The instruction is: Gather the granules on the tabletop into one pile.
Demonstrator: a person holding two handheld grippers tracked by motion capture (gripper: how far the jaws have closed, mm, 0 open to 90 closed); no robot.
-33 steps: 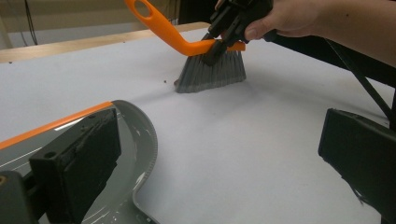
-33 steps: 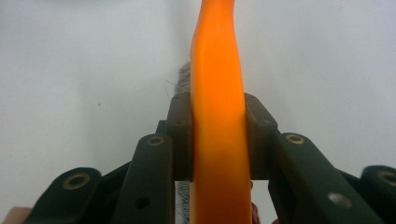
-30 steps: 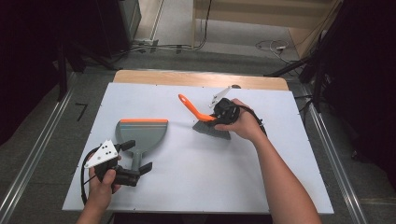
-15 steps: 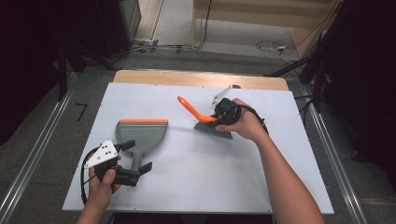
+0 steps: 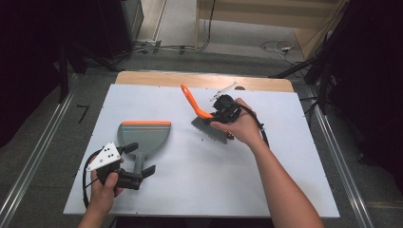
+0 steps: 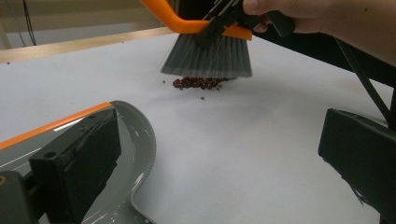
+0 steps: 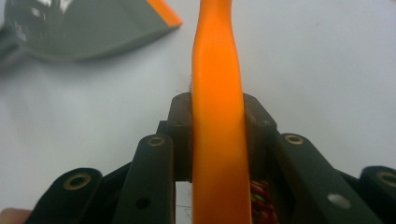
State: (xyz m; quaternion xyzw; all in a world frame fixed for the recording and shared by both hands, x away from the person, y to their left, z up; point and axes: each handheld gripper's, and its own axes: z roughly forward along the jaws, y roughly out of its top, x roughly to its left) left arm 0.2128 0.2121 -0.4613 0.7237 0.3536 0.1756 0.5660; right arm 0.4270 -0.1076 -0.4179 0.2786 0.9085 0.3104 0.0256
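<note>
A hand brush (image 5: 205, 125) with grey bristles and an orange handle (image 7: 217, 116) hangs tilted over the white table's right middle. My right gripper (image 5: 216, 114) is shut on that handle, a pad pressing on each side. Under the bristles (image 6: 205, 56) lies a small pile of dark red bits (image 6: 198, 83). A grey dustpan (image 5: 142, 135) with an orange front lip lies flat at the left. My left gripper (image 5: 139, 159) is open, its jaws standing wide on either side of the dustpan's handle. In the left gripper view one jaw sits over the pan's rim (image 6: 140, 140).
The white tabletop (image 5: 190, 190) has a wooden strip (image 5: 199, 80) along its far edge. Metal rails (image 5: 33, 161) run on the floor at both sides. Cables (image 5: 271, 47) lie on the floor beyond the table.
My right gripper has lifted a little with the brush, and the handle's tip now points higher. The left gripper and the dustpan have stayed put.
</note>
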